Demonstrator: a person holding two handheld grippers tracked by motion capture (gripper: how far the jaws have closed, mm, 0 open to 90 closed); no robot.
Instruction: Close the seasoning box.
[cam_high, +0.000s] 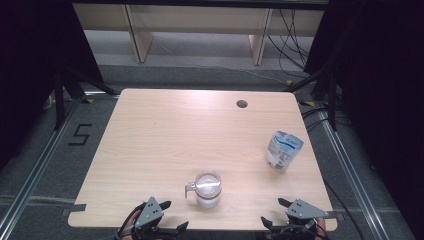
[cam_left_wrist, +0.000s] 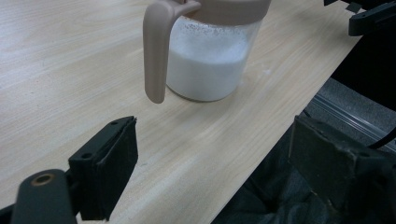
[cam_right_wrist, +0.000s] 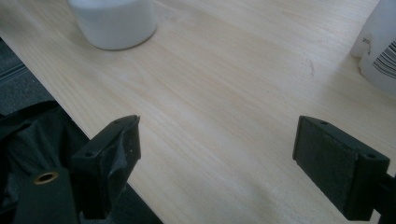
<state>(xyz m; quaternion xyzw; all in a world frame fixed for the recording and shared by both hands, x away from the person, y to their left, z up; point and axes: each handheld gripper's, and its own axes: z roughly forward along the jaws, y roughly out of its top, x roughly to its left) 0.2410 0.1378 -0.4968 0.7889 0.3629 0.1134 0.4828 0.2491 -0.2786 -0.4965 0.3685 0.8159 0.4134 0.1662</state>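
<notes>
Both our grippers, left (cam_high: 169, 216) and right (cam_high: 274, 212), hover at the table's (cam_high: 165, 145) near edge, jaws apart and empty. Between them stands the lidded jug (cam_high: 207, 188) of white powder; the pouch (cam_high: 283, 150) waits far right. Nothing grasped yet; everything remains.

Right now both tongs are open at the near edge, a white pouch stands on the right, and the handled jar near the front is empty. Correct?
Not quite. The jar is not empty: the left gripper view shows white powder filling much of it. The rest holds: the left tongs and right tongs are open at the near edge, and the pouch stands on the right.
</notes>
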